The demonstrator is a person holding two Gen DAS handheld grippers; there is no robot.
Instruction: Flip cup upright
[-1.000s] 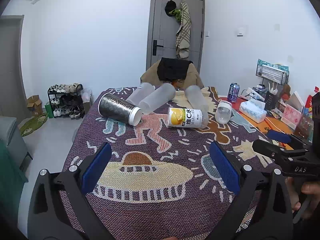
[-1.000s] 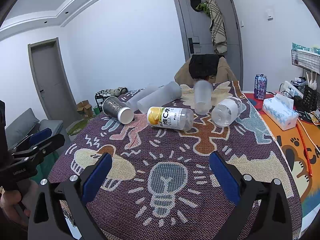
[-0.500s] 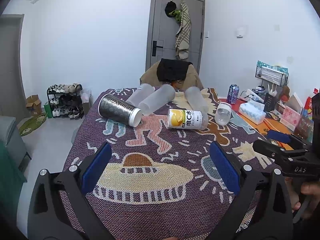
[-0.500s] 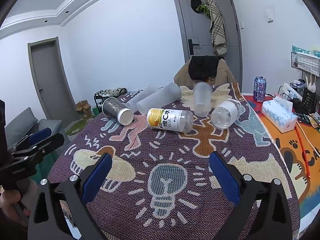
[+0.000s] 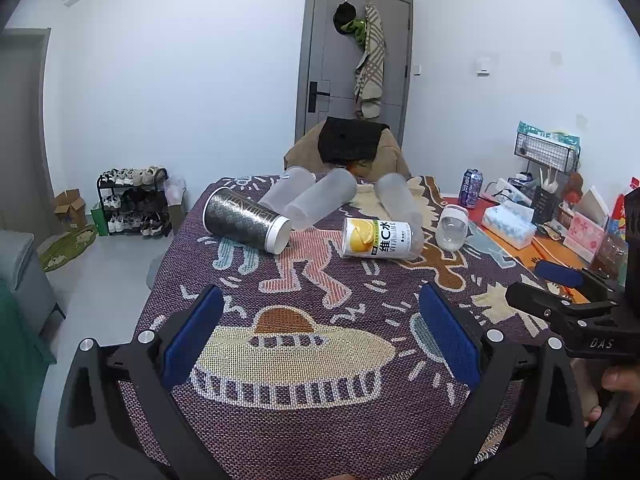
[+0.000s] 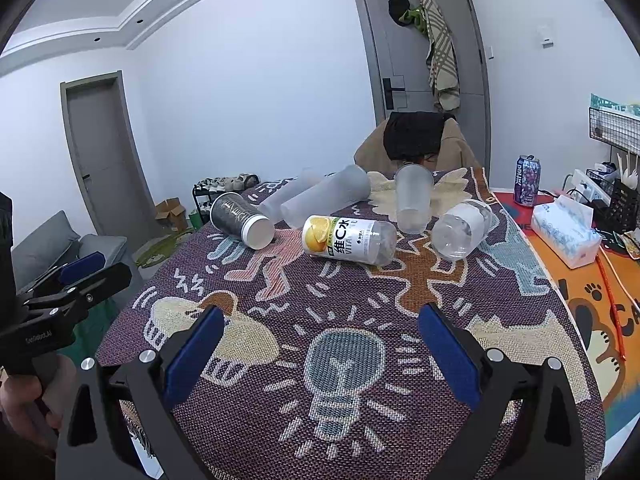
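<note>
Both claws hang with jaws spread wide and nothing between them: the left gripper low in the left wrist view and the right gripper low in the right wrist view, each over the patterned cloth. Across the middle of both frames lie the cups on their sides: a dark cup at left, two frosted cups behind it, a lemon-label bottle in the centre, and a clear jar at right. One frosted cup stands mouth down between bottle and jar.
</note>
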